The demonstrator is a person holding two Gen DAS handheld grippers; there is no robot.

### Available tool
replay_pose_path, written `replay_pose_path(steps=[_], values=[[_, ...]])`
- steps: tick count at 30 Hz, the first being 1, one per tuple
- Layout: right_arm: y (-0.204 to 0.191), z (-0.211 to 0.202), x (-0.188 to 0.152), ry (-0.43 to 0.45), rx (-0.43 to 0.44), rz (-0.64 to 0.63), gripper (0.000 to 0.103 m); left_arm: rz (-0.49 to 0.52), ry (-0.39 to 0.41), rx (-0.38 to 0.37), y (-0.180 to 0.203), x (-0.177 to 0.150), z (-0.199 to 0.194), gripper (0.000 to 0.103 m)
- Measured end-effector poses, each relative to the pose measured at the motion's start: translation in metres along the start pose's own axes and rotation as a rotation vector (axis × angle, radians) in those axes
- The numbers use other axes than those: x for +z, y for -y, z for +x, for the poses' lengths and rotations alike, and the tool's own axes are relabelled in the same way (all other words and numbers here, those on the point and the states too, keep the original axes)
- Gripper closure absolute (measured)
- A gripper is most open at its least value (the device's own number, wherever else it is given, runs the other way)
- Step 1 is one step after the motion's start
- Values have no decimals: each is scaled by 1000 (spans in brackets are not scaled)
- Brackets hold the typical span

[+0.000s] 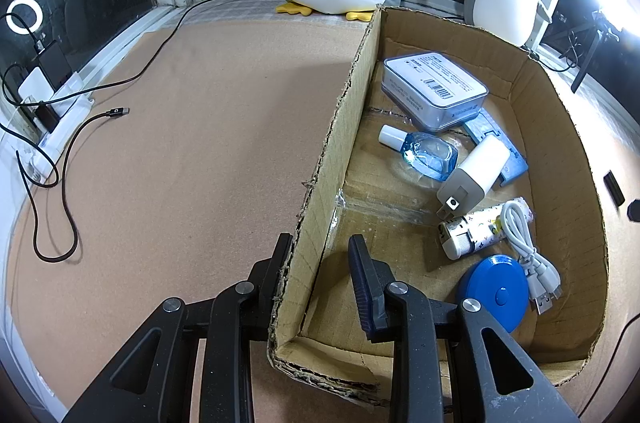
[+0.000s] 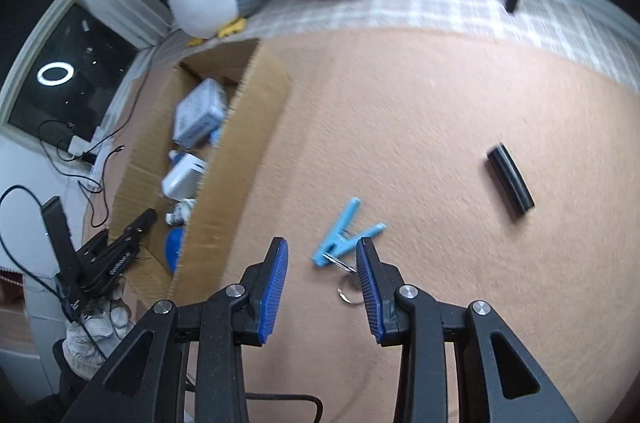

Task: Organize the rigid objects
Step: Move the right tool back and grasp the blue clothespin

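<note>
Right wrist view: right gripper [image 2: 322, 281] jaws wide open, empty, hovering just short of light-blue clothespin [image 2: 345, 233] with key ring [image 2: 349, 293], black cylinder [image 2: 511, 180] farther off on cork mat [image 2: 440, 103]. Left gripper [image 1: 320, 277] open, straddling near wall of cardboard box [image 1: 344, 127], not clamped; box already half filled. Looks like mid-collection: next, centre on clothespin, close, carry to box.

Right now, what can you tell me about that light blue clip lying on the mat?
The clip is a light blue clothespin-style peg, plastic by the look of it, lying flat on the tan mat. Its two long legs splay apart toward the far side, and its short end points back toward the right gripper. A metal ring lies at that short end; whether they are joined is unclear. The open gripper is not touching it. The cardboard box stands apart, to its left.
</note>
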State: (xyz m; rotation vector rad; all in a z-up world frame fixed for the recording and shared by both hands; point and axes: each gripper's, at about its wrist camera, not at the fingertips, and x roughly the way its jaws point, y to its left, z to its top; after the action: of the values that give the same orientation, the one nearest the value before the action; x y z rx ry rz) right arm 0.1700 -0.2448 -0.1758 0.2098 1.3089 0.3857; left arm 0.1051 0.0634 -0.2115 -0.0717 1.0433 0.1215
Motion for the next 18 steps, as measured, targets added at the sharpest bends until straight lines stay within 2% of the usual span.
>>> replay_pose_path(steps=[3, 18], values=[[10, 11, -1, -36, 18, 37, 65, 0, 0, 0, 0, 0, 0, 73], [19, 35, 4, -93, 30, 81, 65, -1, 0, 0, 0, 0, 0, 73]])
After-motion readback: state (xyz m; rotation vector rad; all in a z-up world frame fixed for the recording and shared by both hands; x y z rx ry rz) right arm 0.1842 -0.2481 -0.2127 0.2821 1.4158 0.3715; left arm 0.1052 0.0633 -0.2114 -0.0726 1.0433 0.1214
